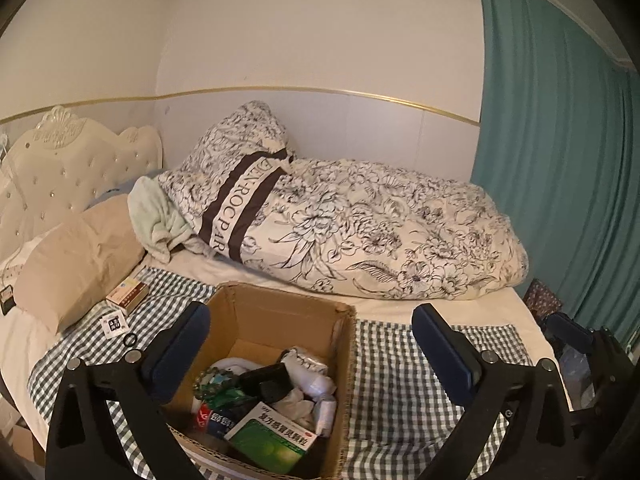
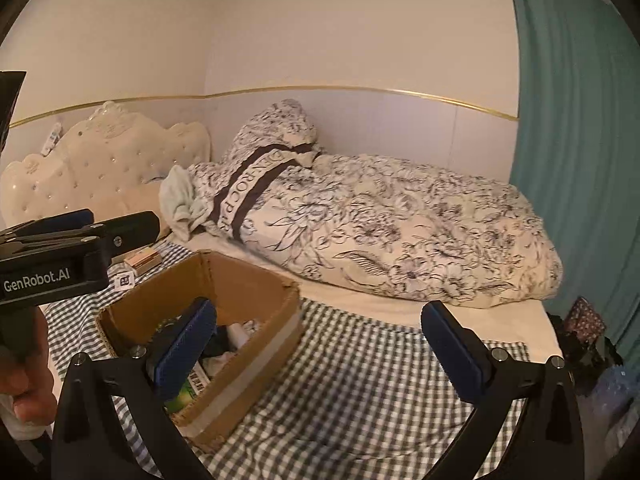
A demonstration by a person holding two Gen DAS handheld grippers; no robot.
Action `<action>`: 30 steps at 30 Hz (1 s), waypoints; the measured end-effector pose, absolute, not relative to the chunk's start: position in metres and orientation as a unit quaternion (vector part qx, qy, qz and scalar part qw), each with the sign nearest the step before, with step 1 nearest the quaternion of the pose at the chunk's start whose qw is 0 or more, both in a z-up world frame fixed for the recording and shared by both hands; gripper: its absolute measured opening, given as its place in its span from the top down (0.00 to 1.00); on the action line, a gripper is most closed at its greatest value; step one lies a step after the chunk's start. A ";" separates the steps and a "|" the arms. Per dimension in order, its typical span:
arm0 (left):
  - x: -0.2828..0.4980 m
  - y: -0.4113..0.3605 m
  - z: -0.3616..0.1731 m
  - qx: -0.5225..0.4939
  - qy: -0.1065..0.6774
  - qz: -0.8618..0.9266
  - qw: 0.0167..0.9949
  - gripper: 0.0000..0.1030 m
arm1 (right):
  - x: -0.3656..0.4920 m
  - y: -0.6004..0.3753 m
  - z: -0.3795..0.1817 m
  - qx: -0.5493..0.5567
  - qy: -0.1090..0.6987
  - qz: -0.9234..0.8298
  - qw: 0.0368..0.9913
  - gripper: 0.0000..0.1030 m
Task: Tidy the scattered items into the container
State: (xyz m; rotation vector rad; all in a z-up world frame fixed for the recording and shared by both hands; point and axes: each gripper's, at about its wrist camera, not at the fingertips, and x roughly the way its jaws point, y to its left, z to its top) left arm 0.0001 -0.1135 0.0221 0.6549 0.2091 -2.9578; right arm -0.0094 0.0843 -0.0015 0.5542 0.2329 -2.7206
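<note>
Now both grippers — left (image 1: 312, 344), right (image 2: 320, 336) — hang spread and empty above the cardboard box (image 1: 280, 304).

Cardboard box (image 1: 280, 320) open on top, checked cloth (image 2: 360, 380) bare to its right; duvet (image 1: 380, 232) blocks behind.

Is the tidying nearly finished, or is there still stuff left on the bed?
Mostly done. The cardboard box already holds a green medicine box, a bead bracelet and more. Both grippers, left and right, are open and hold nothing. Left on the checked cloth: a small carton, a white packet and a black ring.
</note>
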 end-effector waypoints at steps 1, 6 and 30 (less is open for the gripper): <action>0.000 -0.110 0.024 0.215 0.069 -0.973 0.051 0.00 | -0.009 0.088 0.000 0.195 0.082 -0.962 0.174 0.00; 0.003 -0.098 0.031 0.208 0.070 -0.975 0.040 0.00 | -0.002 0.108 0.008 0.187 0.076 -0.966 0.162 0.00; 0.013 -0.030 0.038 0.196 0.039 -0.980 -0.005 0.00 | 0.015 0.191 0.034 0.174 0.054 -0.980 0.082 0.00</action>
